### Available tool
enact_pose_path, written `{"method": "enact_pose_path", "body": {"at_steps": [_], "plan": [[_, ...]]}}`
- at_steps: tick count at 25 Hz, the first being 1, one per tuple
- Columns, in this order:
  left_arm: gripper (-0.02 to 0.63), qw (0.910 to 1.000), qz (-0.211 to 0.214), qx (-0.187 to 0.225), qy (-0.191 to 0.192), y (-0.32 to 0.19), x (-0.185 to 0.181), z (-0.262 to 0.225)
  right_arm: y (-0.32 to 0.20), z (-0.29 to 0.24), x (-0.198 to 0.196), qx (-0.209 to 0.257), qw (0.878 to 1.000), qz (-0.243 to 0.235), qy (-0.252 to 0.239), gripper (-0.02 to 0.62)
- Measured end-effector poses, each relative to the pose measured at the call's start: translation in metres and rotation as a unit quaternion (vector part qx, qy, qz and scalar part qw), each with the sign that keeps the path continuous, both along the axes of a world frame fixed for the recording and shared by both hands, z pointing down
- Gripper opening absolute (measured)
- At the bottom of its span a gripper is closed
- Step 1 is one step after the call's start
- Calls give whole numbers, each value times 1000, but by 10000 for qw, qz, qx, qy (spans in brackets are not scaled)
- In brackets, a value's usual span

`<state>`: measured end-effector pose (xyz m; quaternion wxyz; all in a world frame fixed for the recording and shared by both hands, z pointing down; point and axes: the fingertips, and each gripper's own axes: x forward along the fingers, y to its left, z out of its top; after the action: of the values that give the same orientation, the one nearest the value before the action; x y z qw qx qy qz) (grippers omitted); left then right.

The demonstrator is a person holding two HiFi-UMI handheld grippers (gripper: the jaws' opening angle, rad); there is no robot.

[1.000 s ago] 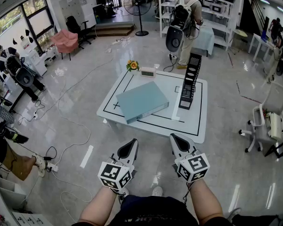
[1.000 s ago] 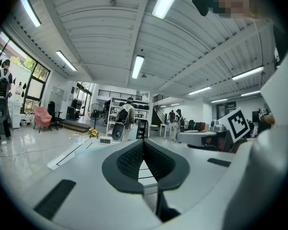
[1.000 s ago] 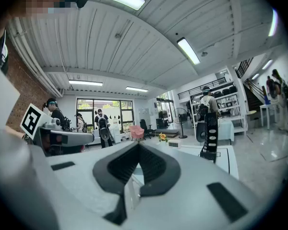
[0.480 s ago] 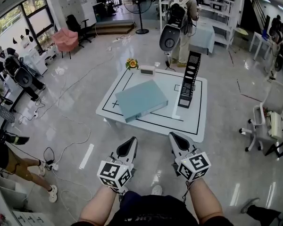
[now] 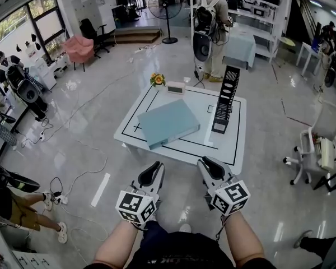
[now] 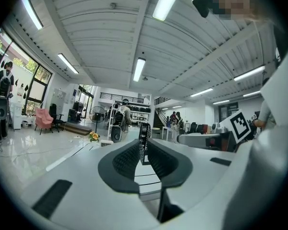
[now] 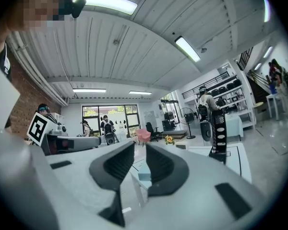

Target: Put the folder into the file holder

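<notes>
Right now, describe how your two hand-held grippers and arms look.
The left hand-held gripper and right hand-held gripper each have a pale grey body, curved black ribbed pads and a white cube with black square markers at the rear. Forearms are bare, no sleeves showing. Both sets of jaws have just been opening, nothing between them.

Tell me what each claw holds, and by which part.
Nothing. The left claw and right claw have just been opening, jaws slightly apart and empty; the folder lies on the table.
</notes>
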<state>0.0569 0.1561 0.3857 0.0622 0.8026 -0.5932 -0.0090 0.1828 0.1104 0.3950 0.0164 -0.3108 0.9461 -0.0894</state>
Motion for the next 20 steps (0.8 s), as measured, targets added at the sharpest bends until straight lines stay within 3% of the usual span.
{"method": "enact_pose_path", "body": {"at_steps": [3,4,6,7,12,20], "plan": [[93,10000,98,16,-5,-7,-4,0,-6,-1,-9,-66,9999,-52,-79,160],[136,9999,157,17,-24,-10,-5,1,-10,-1,-13,-146,9997,-72,-175,207],[324,9996,249,17,-125,-18,-9,5,-18,1,-20,-345,9987,-79,-360,272],[352,9994,276,17,-189,-23,-11,7,-23,2,-23,-417,9983,-54,-405,281],[365,9985,517,-23,-167,-53,-33,18,-54,11,-40,-571,9975,211,-348,287],[365,9952,959,-178,-13,-126,-97,26,-118,22,-93,-795,9939,739,-174,287]]}}
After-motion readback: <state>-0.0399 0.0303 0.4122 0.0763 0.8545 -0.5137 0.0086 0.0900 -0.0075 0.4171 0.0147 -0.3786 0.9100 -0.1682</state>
